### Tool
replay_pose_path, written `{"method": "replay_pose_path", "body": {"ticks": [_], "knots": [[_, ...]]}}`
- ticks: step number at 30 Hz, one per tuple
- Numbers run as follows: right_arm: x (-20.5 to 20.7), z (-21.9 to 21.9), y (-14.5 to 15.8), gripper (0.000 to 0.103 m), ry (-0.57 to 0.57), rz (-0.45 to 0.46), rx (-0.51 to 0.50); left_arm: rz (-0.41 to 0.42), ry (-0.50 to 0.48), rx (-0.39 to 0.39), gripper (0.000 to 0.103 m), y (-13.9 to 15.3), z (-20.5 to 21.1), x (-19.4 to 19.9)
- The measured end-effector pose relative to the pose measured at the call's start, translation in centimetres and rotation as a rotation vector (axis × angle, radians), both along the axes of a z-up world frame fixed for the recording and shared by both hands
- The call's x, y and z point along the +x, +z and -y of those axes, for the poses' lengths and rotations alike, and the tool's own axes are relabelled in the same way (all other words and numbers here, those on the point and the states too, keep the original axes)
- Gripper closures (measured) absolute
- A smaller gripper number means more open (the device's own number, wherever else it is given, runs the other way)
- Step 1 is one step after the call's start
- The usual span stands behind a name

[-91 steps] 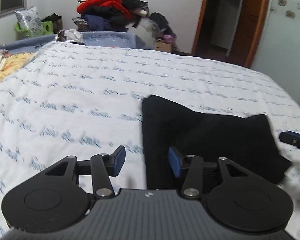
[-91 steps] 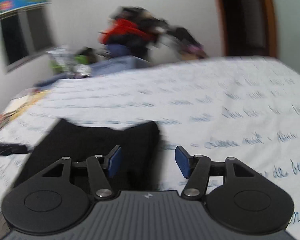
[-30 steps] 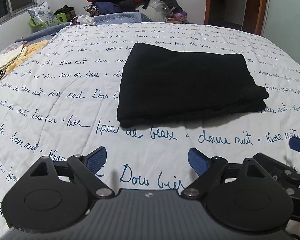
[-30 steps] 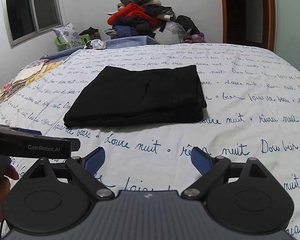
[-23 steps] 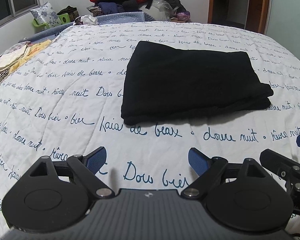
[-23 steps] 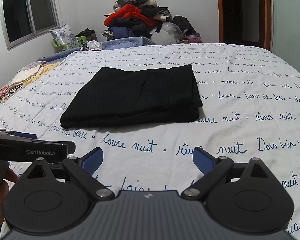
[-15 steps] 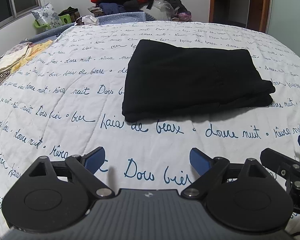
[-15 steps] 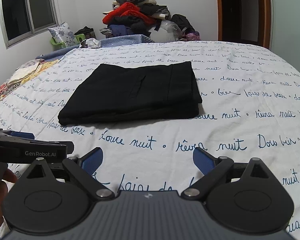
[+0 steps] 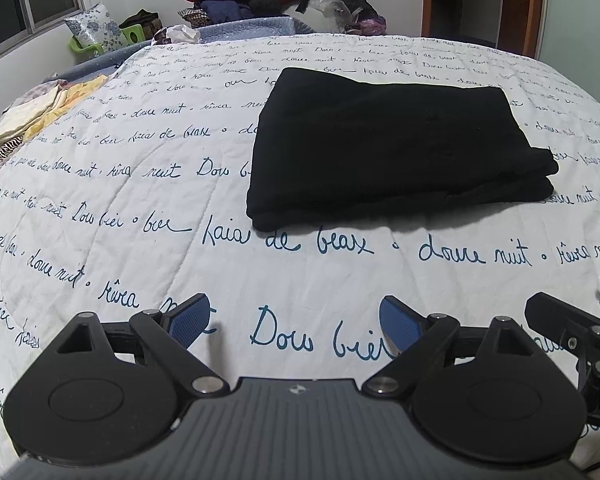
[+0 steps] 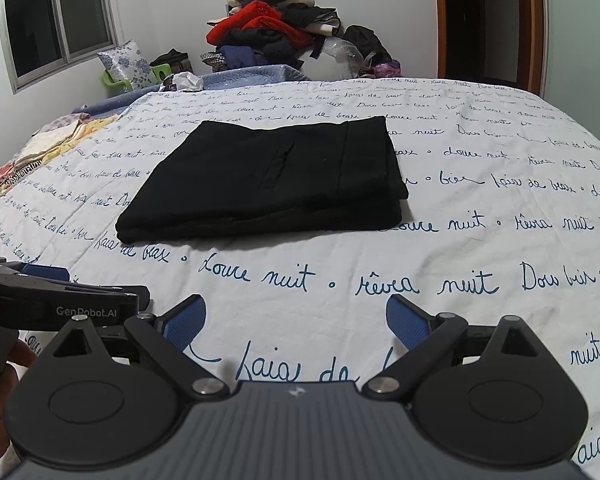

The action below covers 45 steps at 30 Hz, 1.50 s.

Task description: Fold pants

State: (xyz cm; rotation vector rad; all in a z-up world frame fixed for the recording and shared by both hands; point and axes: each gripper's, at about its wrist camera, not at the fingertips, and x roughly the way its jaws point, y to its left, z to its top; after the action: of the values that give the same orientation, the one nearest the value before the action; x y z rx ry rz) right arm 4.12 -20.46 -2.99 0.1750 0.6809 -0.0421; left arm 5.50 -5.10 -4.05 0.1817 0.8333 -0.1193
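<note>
bed: white quilted bedspread (image 9: 148, 216) with blue cursive script, stitched in soft ridges
pants: black folded fabric pants (image 9: 384, 148) – a flat layered rectangle, mid-bed
hidden: right gripper (image 10: 296, 322) cut off at the left view's edge
left gripper (image 9: 294, 320): blue ribbed pads wide apart, empty – pants well ahead
right gripper: likewise spread, empty

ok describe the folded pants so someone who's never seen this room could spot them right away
Start at the bed's white quilt with blue handwriting. Near its middle lie the pants, folded into a flat black rectangle, the only dark plain thing there, unlike the pale patterned cloths at the left edge.
</note>
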Motion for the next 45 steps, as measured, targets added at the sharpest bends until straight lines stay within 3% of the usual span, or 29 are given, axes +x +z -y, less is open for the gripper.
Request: {"method": "replay_pose_path", "body": {"ticks": [45], "knots": [[0.3, -0.4, -0.8, 0.005, -0.005, -0.012, 0.001, -0.009, 0.074, -0.001, 0.003, -0.9, -2.4, -0.6]]}}
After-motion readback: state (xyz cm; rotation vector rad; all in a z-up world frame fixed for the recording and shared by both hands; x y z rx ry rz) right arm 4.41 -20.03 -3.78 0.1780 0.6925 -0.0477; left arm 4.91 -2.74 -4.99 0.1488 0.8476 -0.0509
